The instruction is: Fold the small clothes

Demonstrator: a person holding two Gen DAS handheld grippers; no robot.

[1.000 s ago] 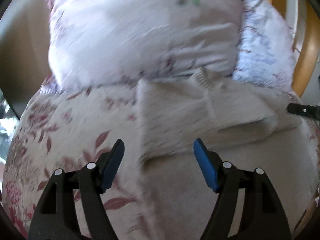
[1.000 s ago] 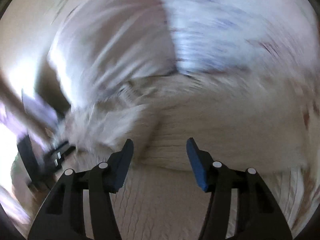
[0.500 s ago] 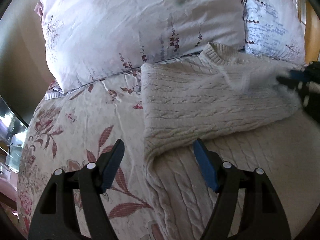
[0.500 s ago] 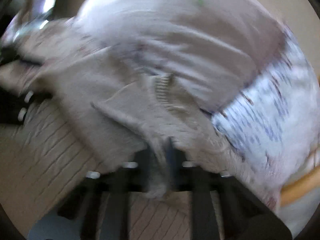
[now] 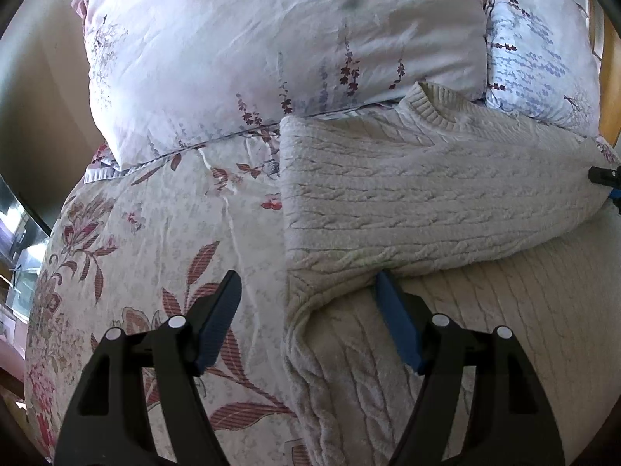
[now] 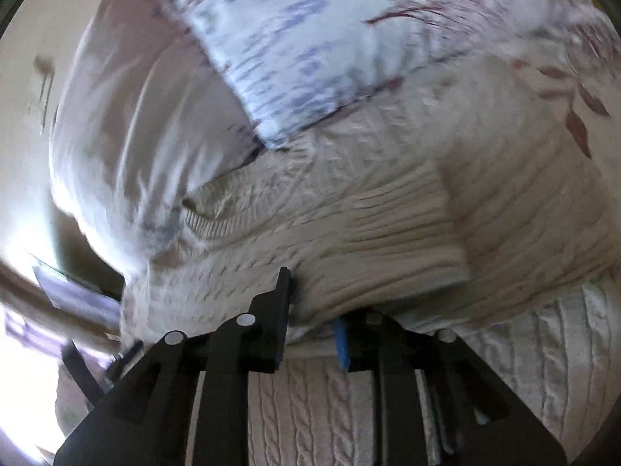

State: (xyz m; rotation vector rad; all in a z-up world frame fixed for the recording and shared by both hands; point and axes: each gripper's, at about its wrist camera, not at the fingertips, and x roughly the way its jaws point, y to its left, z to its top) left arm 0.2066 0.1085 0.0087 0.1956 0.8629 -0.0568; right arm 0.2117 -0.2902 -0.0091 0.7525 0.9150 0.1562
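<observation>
A cream cable-knit sweater (image 5: 427, 202) lies on a floral bedspread, its sleeve folded across the chest, its collar toward the pillows. My left gripper (image 5: 306, 303) is open and empty, hovering over the sweater's left edge below the folded sleeve. My right gripper (image 6: 314, 310) is nearly shut, its fingers pinching the edge of the folded sleeve (image 6: 388, 233); the view is blurred. The right gripper's tip shows at the far right of the left wrist view (image 5: 605, 178), at the sleeve's end.
Two pillows lean at the head of the bed: a pale floral one (image 5: 271, 46) and a blue-printed one (image 5: 543, 39). The floral bedspread (image 5: 155, 240) extends left of the sweater. A wooden headboard (image 5: 609, 77) shows at the far right.
The right gripper shut on the sleeve and carried it across the sweater's chest to the right. The left gripper stayed open and hardly moved.
</observation>
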